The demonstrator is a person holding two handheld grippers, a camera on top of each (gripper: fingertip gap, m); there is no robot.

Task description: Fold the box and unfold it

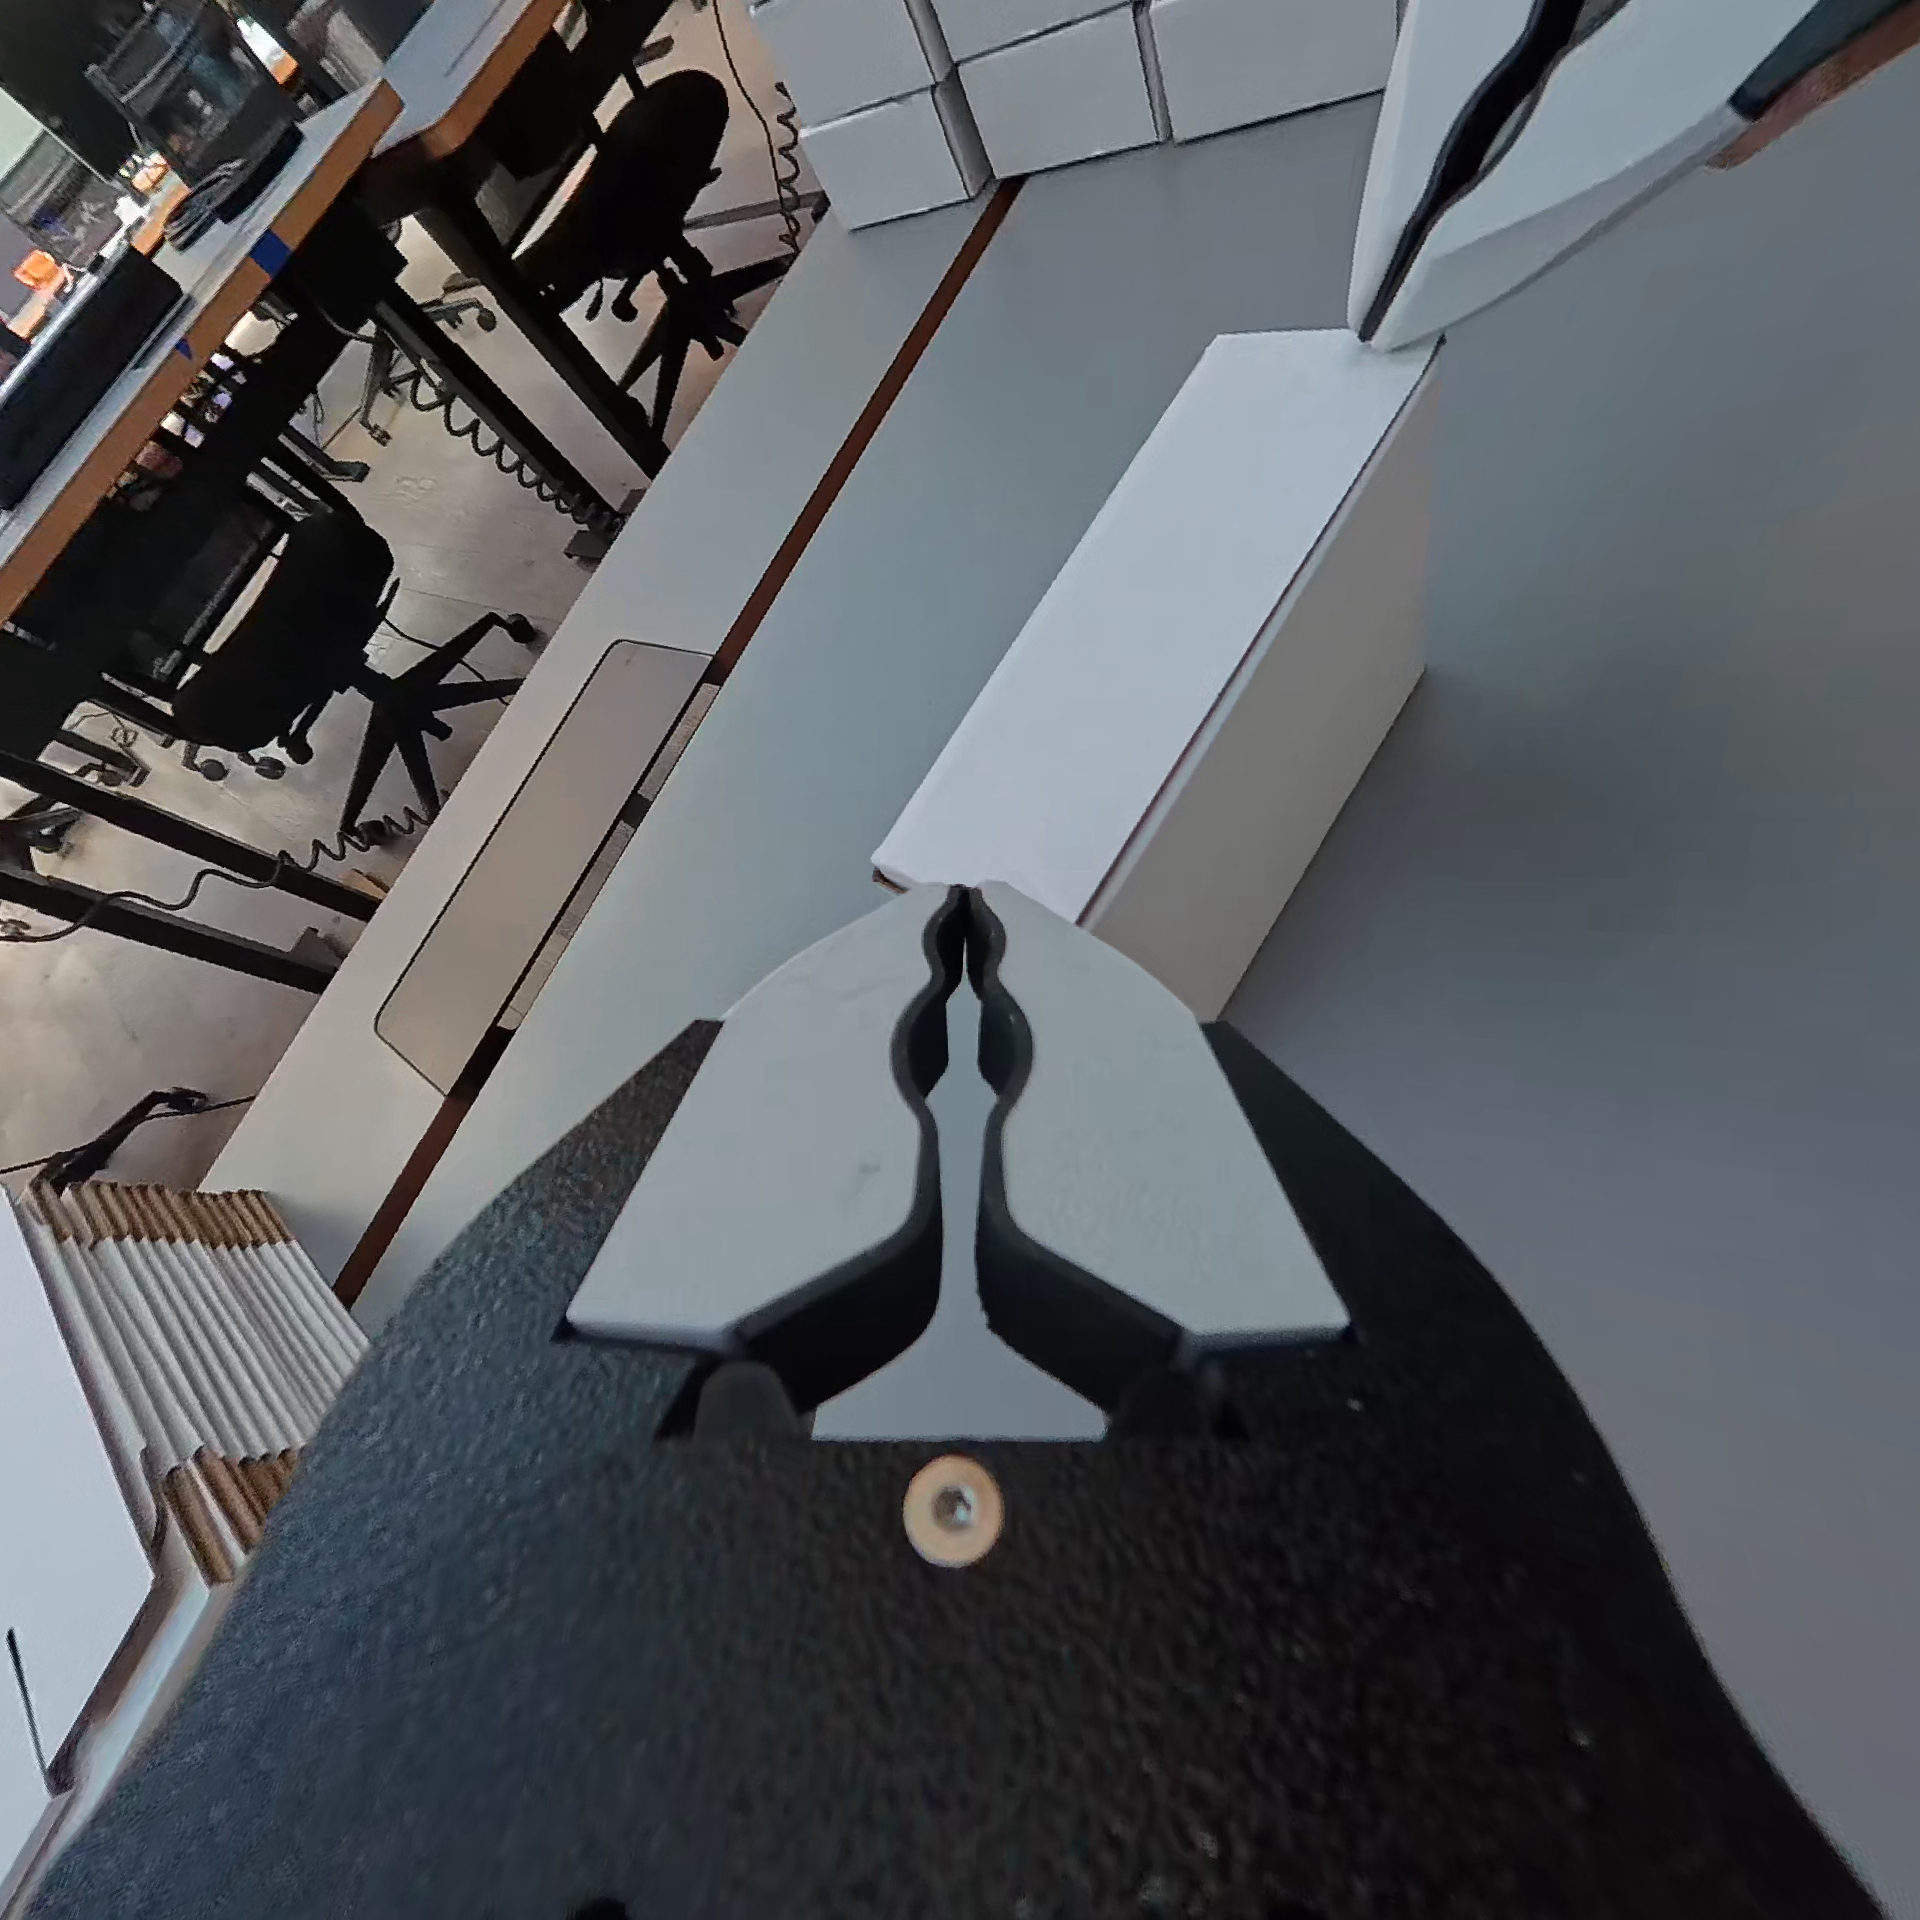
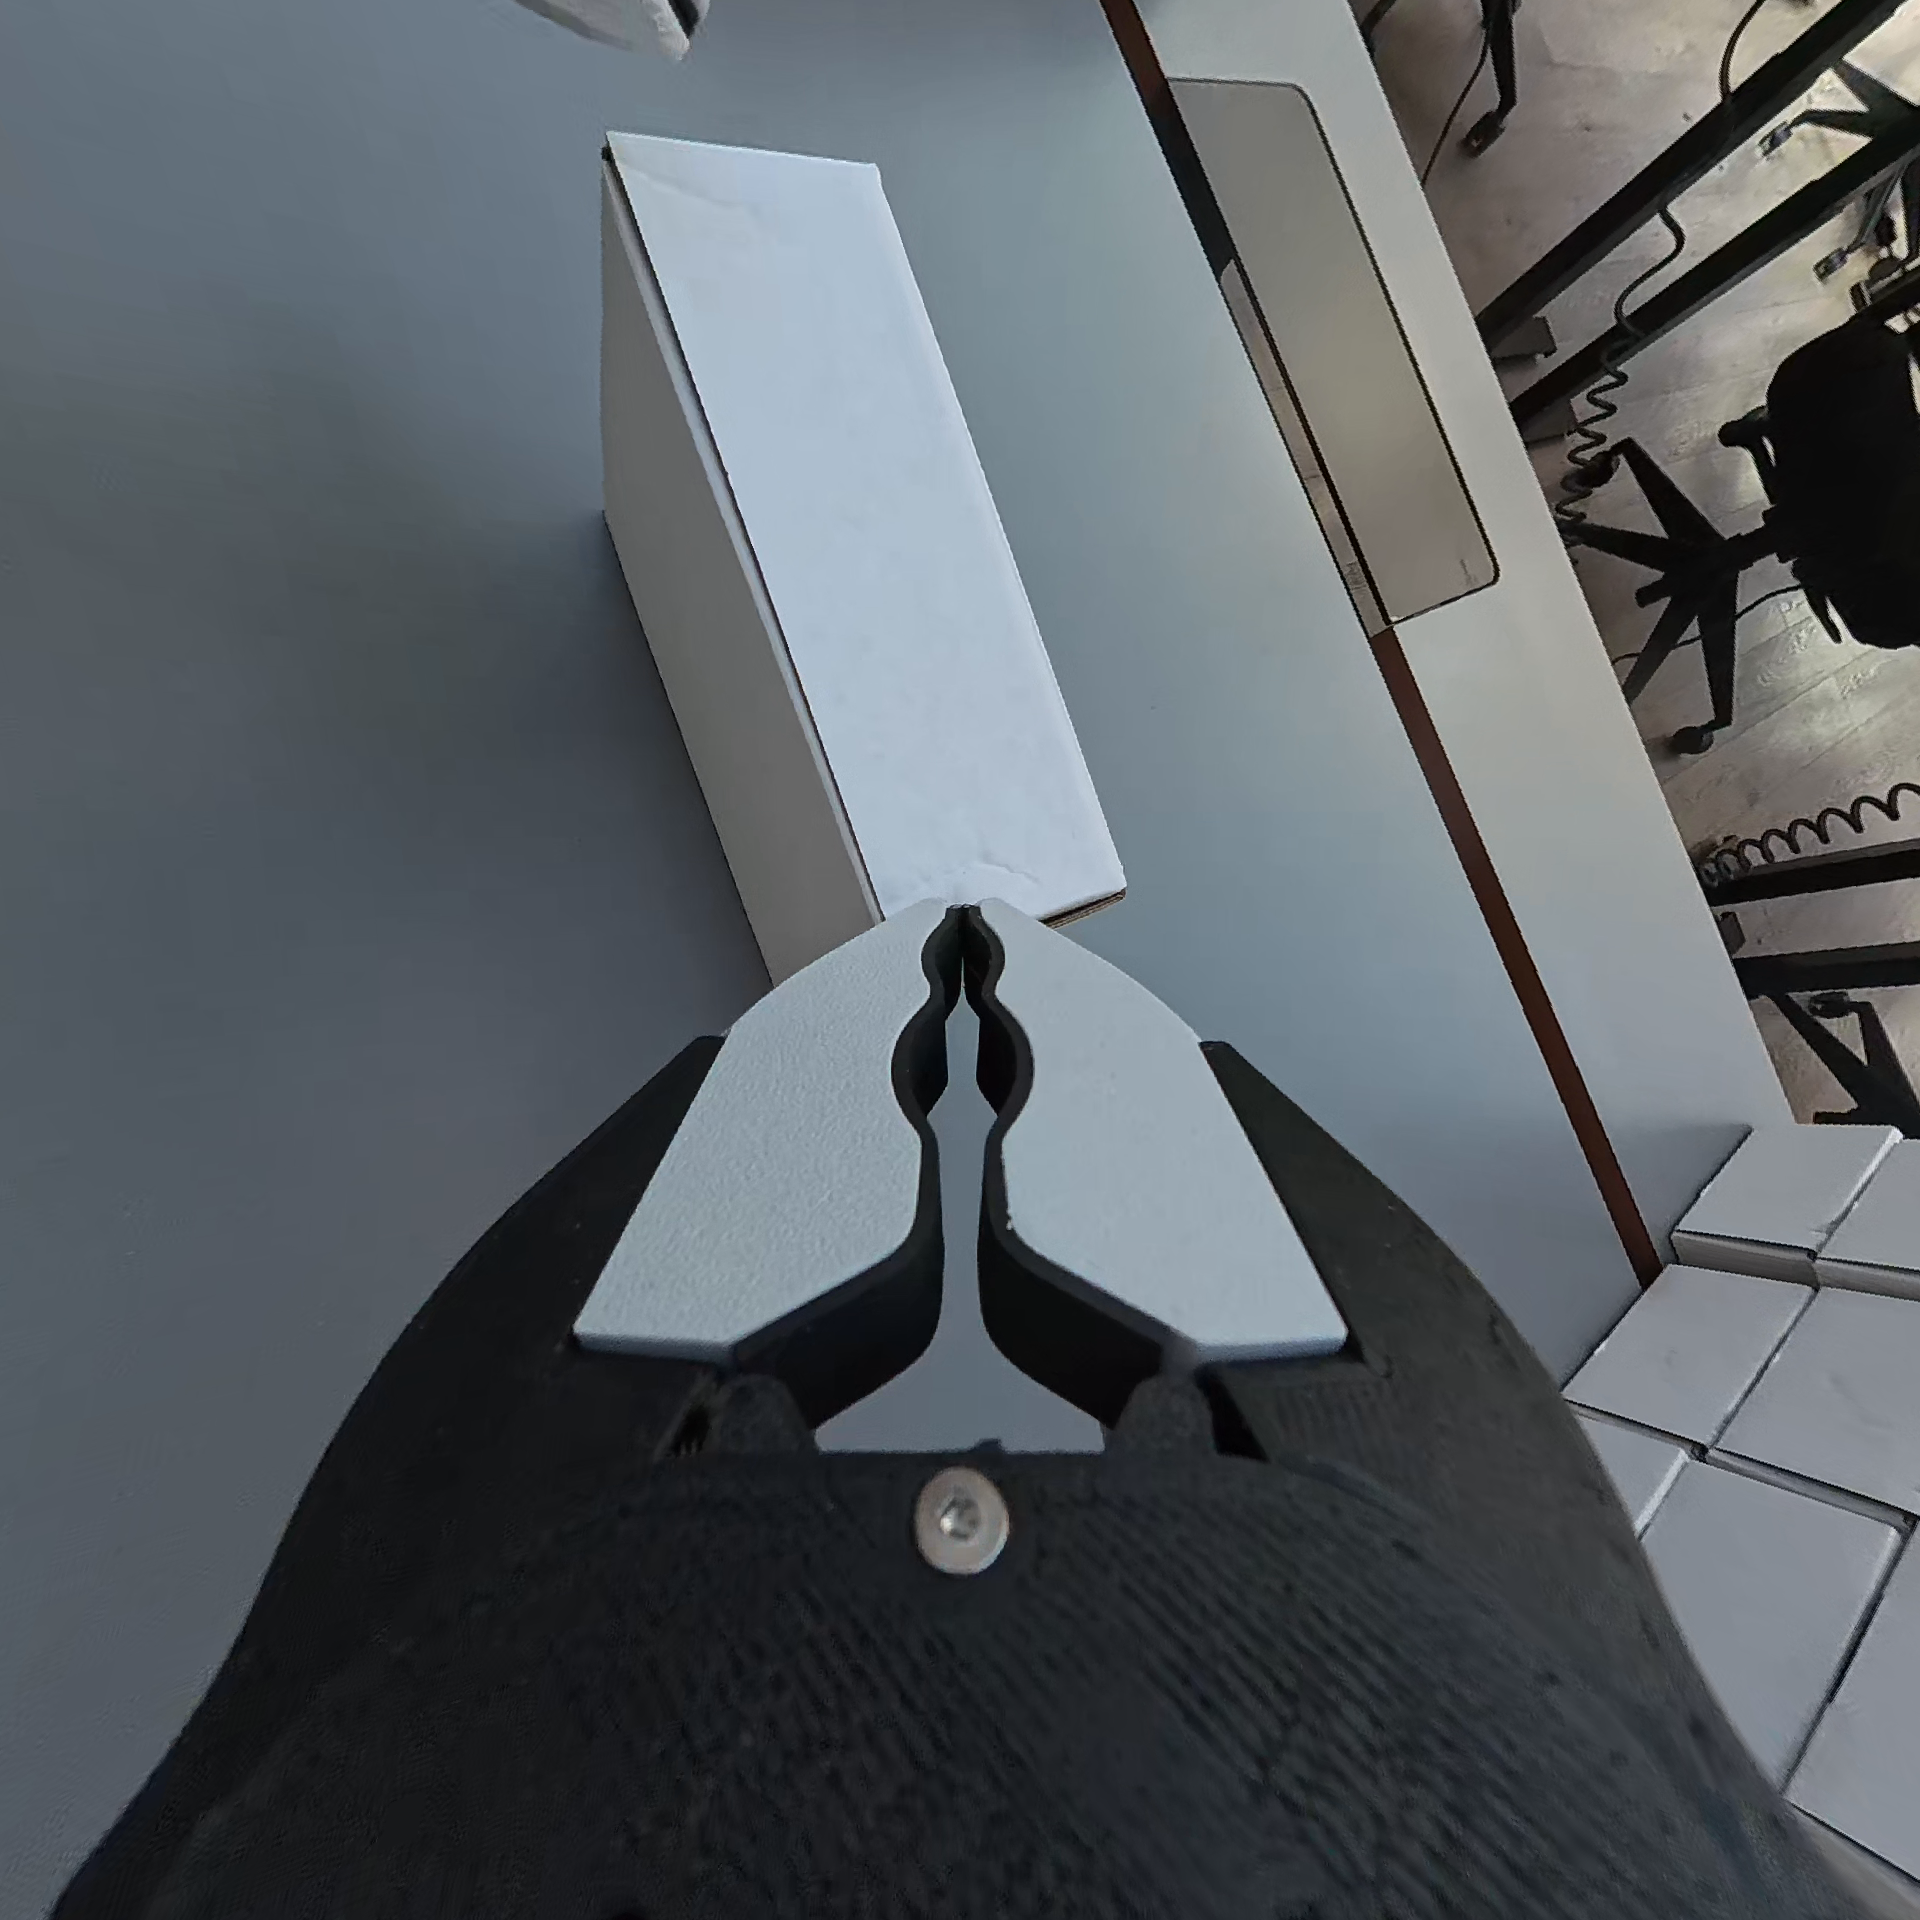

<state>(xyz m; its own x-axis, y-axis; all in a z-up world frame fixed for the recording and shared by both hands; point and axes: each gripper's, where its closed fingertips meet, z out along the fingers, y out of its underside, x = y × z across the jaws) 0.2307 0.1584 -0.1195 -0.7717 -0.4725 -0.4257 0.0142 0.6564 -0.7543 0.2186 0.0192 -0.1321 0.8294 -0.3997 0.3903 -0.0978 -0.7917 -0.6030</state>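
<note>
A white cardboard box [image 1: 1195, 644], folded and closed, lies on the grey table [image 1: 1662, 935]. It also shows in the right wrist view [image 2: 862, 540]. My left gripper [image 1: 964, 896] is shut and empty, its tips just above one end of the box. My right gripper [image 2: 966, 914] is shut and empty, its tips at the other end of the box lid. The right gripper also shows in the left wrist view [image 1: 1392, 312], pointing down at the far end of the box. A bit of the left gripper [image 2: 623, 21] shows at the top of the right wrist view.
Several folded white boxes [image 1: 977, 104] are stacked at the far table end; they also show in the right wrist view [image 2: 1787, 1403]. A stack of flat cardboard blanks [image 1: 197, 1340] lies at the left. The table edge [image 1: 831, 478] runs along the left, with desks and office chairs [image 1: 312, 644] beyond.
</note>
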